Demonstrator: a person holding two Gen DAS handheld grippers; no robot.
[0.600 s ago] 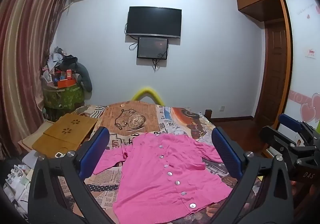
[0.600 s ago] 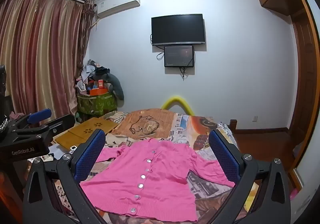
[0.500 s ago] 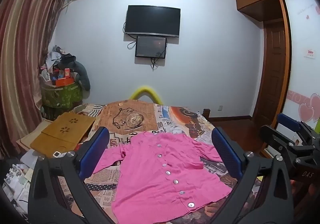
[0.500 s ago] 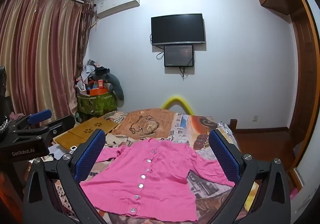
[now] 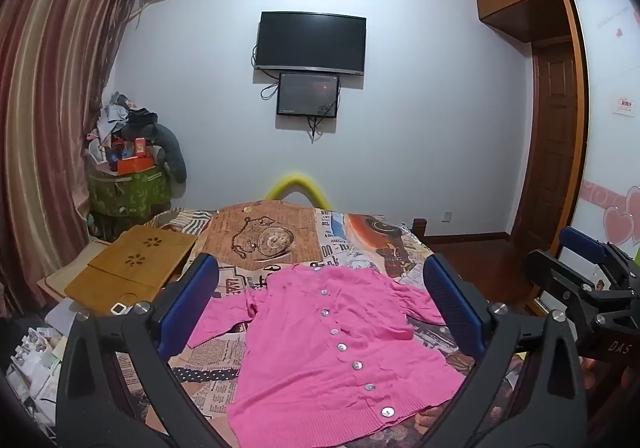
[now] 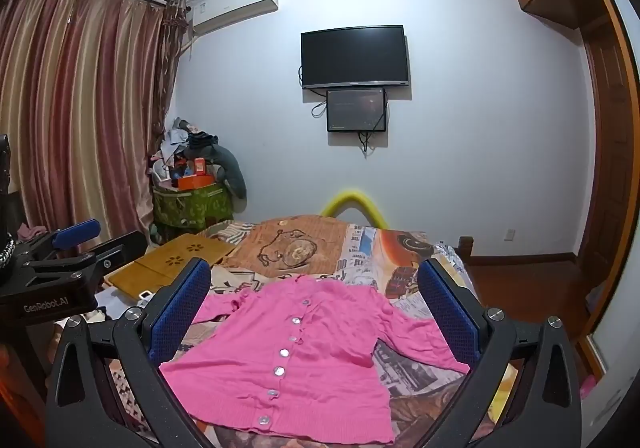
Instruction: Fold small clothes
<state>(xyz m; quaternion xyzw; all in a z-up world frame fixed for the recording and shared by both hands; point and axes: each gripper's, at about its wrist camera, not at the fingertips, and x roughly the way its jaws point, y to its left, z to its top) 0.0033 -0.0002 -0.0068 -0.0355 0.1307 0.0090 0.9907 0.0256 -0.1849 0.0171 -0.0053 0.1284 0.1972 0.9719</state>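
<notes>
A pink buttoned cardigan (image 5: 336,344) lies flat and spread out, front up, on the patterned bedspread (image 5: 280,236); it also shows in the right wrist view (image 6: 296,352). My left gripper (image 5: 320,312) is open and empty, held above the near edge of the bed. My right gripper (image 6: 314,312) is open and empty too, at about the same height. Each gripper shows at the edge of the other's view: the right gripper (image 5: 584,280) and the left gripper (image 6: 68,260).
A wooden lap table (image 5: 132,272) stands left of the bed. A green box piled with clutter (image 5: 128,184) sits by the curtains (image 5: 44,128). A TV (image 5: 310,42) hangs on the far wall. A wooden door and wardrobe (image 5: 556,152) are on the right.
The left wrist view has shifted slightly, so the cardigan sits a little more to the left in it. The right gripper has not moved. Both stay open.
</notes>
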